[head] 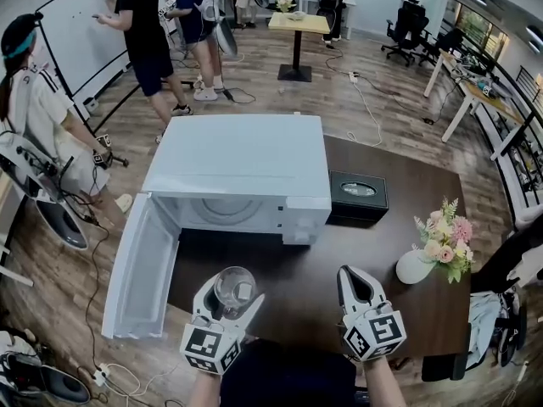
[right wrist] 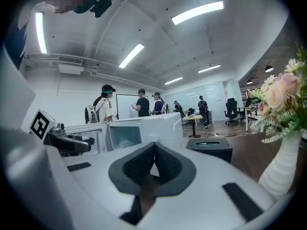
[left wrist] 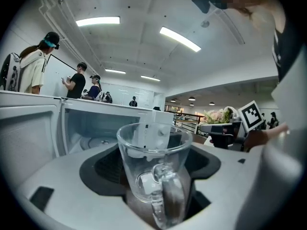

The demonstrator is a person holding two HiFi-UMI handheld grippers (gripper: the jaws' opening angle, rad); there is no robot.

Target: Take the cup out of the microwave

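The left gripper point(head: 231, 297) is pinching the upright cup point(left wrist: 152, 162) in its fingers point(left wrist: 62, 176), clear of the microwave point(head: 237, 172), the right gripper point(head: 355, 276) pressing its own together.

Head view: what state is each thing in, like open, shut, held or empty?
microwave: door wide open.
cup: clear glass, empty, upright, out of the microwave, held by the left gripper.
left gripper: shut on the cup.
right gripper: shut, empty.
vase: upright on the table, holding flowers.
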